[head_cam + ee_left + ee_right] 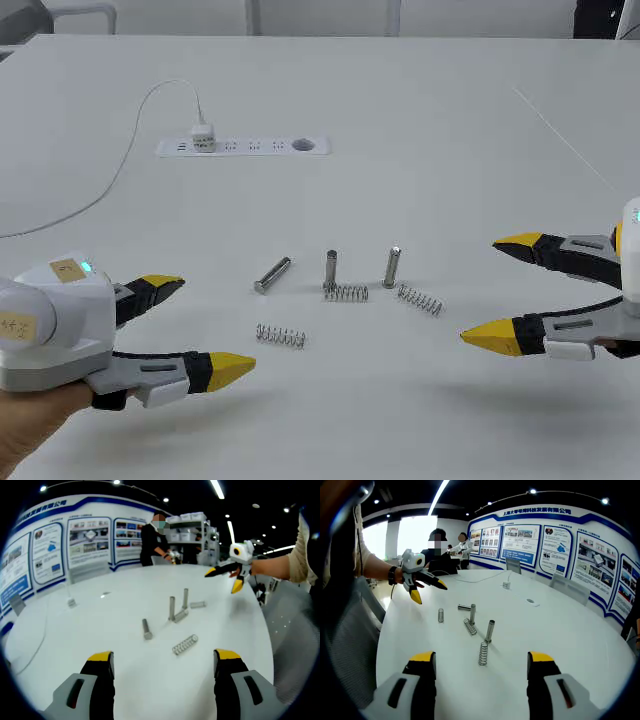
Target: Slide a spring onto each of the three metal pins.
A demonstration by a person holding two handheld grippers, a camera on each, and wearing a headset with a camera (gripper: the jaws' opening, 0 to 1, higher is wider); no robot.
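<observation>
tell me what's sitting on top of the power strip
A white charger sits plugged into the power strip near its left end. The socket under it is covered; the sockets to its right look free.

White left tool (pixel 207 324) and right tool (pixel 484 290), grey-black jaws, yellow tips (pixel 228 368), tan stickers (pixel 67 269); beige sleeve (pixel 306 545).

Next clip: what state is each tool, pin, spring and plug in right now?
Left tool: open, empty.
Right tool: open, empty.
Left pin: lying on its side, bare.
Middle pin: upright, bare.
Right pin: upright, bare.
Left spring: lying flat, on no pin.
Middle spring: lying flat at the middle pin's foot.
Right spring: lying flat, on no pin.
Charger: plugged into the strip.
</observation>
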